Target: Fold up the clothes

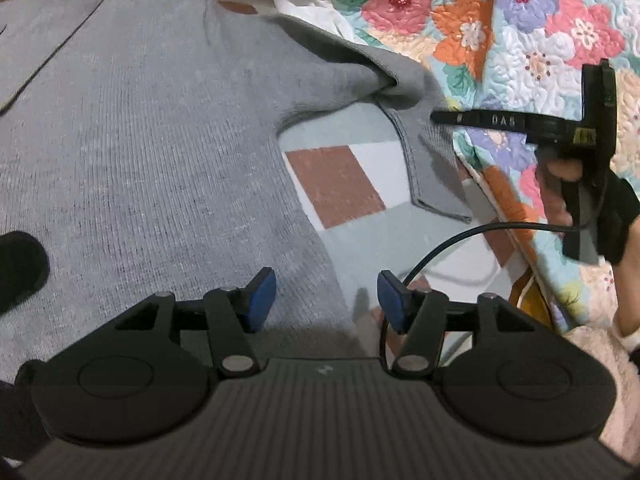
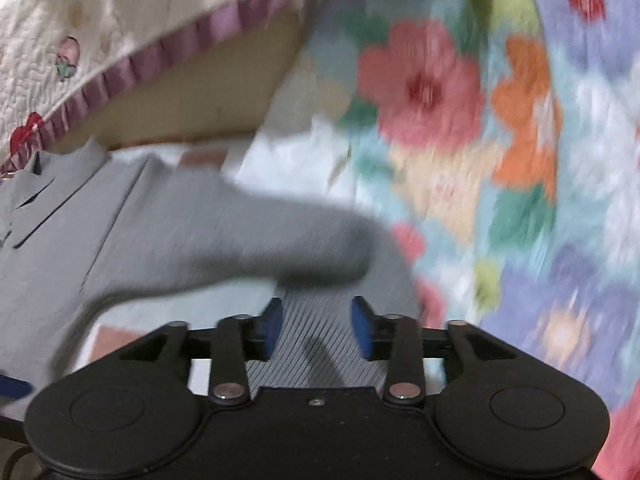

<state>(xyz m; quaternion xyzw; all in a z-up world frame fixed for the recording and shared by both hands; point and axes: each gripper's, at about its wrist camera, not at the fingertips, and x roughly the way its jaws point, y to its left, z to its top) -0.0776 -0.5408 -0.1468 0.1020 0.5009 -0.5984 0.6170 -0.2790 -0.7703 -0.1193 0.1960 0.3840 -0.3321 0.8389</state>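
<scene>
A grey knit collared shirt (image 1: 152,128) lies spread flat on a checked sheet (image 1: 344,184). Its right sleeve (image 1: 424,136) is bent and rumpled toward the floral quilt. My left gripper (image 1: 326,300) is open and empty, hovering over the shirt's right side edge. My right gripper (image 2: 316,328) is open and empty, just above the sleeve (image 2: 288,240); that view is blurred. The right gripper also shows in the left wrist view (image 1: 440,117), its tip at the sleeve's edge. The collar (image 2: 36,184) shows far left.
A floral quilt (image 1: 520,32) is bunched along the right. A white quilt with a purple ruffle (image 2: 132,64) hangs at the back. A black cable (image 1: 460,240) loops across the sheet. A dark object (image 1: 20,268) lies on the shirt's left.
</scene>
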